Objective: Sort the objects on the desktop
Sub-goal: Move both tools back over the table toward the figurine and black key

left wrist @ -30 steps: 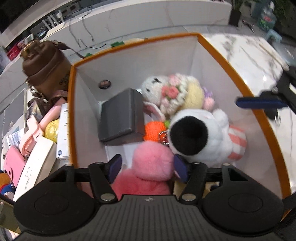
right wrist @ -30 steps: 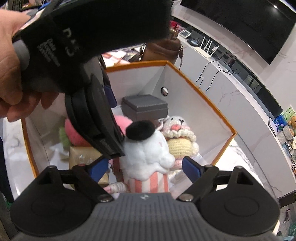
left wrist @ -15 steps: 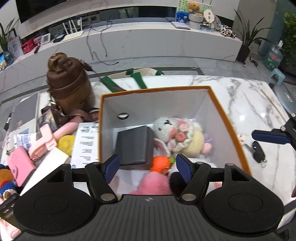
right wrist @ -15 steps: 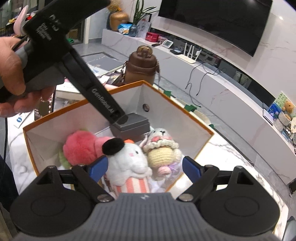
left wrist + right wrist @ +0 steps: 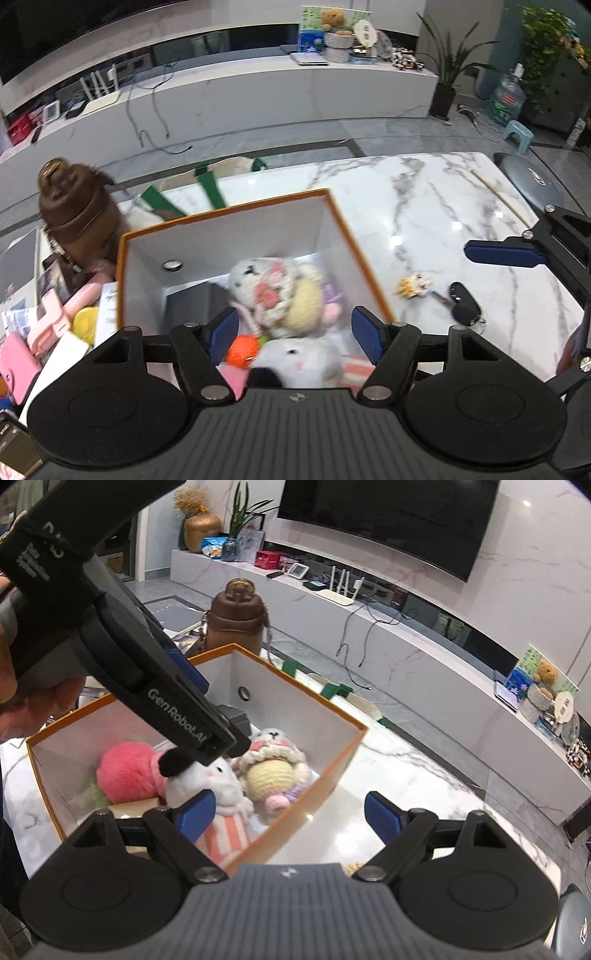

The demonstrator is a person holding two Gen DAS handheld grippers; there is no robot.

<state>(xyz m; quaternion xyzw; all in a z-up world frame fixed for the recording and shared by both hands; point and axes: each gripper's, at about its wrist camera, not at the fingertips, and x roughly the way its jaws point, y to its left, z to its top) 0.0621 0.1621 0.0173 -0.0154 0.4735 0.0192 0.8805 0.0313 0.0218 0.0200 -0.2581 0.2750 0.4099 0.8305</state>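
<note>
The next things to sort are, I judge, the black car key (image 5: 463,301) and the small orange-and-white charm (image 5: 415,286) on its ring, lying on bare marble table (image 5: 424,206) just outside the orange-rimmed box (image 5: 364,258), at about 2 o'clock from the left gripper (image 5: 293,332) and at 7 o'clock, close under, the right gripper's blue fingers (image 5: 502,254); the right hand looks nearer. The key's long axis runs roughly 11 to 5 o'clock; it is hard, smooth, rounded plastic. Both tongs are spread wide and empty, the right gripper (image 5: 290,814) straddling the box rim. Inside sit soft goods: a white plush (image 5: 218,782), a crocheted doll (image 5: 271,771), a pink pompom (image 5: 127,775). A brown bottle (image 5: 74,214) stands at 10 o'clock
</note>
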